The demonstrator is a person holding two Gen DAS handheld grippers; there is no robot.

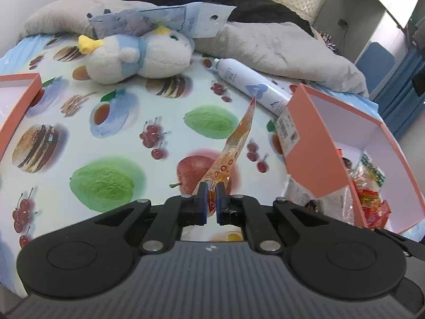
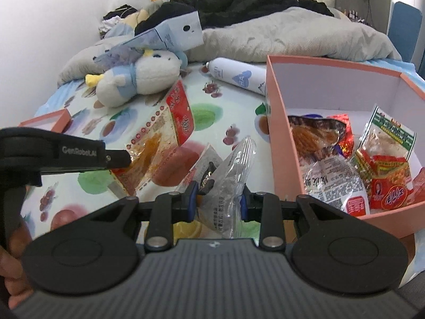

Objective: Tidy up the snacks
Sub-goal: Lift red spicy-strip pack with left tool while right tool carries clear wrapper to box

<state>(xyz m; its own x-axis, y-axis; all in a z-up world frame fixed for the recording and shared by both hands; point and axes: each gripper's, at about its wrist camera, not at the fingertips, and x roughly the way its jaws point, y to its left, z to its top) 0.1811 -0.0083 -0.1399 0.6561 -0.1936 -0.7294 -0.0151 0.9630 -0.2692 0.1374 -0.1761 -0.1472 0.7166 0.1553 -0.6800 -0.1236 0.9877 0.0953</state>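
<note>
My left gripper (image 1: 209, 199) is shut on an orange and red snack packet (image 1: 233, 148), held edge-on above the fruit-print sheet; the same packet shows flat in the right wrist view (image 2: 159, 138), with the left gripper (image 2: 119, 159) at its lower left. My right gripper (image 2: 219, 199) has its jaws around a clear crinkled snack bag (image 2: 228, 175); they press its sides. The pink box (image 2: 276, 138) to the right holds several snack packets (image 2: 332, 170). It also shows at the right of the left wrist view (image 1: 313, 143).
A plush toy (image 1: 138, 55) and a white spray can (image 1: 249, 85) lie beyond the packets. A pink box lid (image 1: 18, 111) sits at the left. A grey blanket (image 1: 279, 45) and black clothes (image 2: 239, 2) pile at the back.
</note>
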